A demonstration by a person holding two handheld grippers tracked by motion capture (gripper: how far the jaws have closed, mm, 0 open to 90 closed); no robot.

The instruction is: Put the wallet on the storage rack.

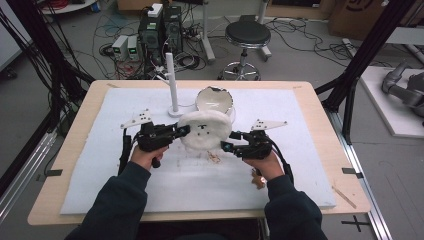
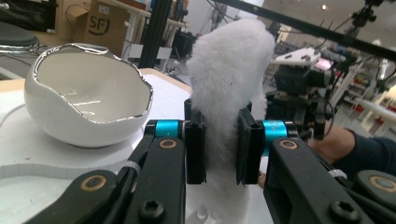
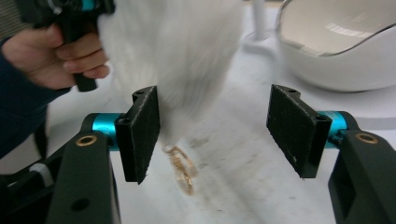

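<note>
My left tongs (image 2: pixel 223 147) are clamped on the white fluffy toy (image 1: pixel 205 130), the black pads squeezing its fur from both sides. In the left gripper view the fluffy toy stands up on edge between the pads and rises well above them. From the high view it hangs just above the white mat (image 1: pixel 295 120) on the counter (image 1: pixel 80 130), near the middle, between my two hands. Small dark marks show on its upper face, like a stitched face, too small to read closer.

My right tongs (image 3: pixel 219 133) stand wide apart, pads not touching anything. The fur of the toy hangs just beyond the left pad in the right gripper view, blurred. A small golden ring-shaped clasp (image 3: pixel 182 170) dangles from the bottom of the toy over the mat.

Behind the toy sits a white eggshell-shaped bowl (image 1: pixel 215 100) with a jagged silver rim, mouth tipped toward me. A white upright post (image 1: pixel 172 82) on a round base stands just left of it.

The only writing I can read is "SF" on a cardboard box (image 2: pixel 95 23) in the background of the left gripper view. A small brown object (image 1: pixel 258 180) lies on the mat by my right wrist.
</note>
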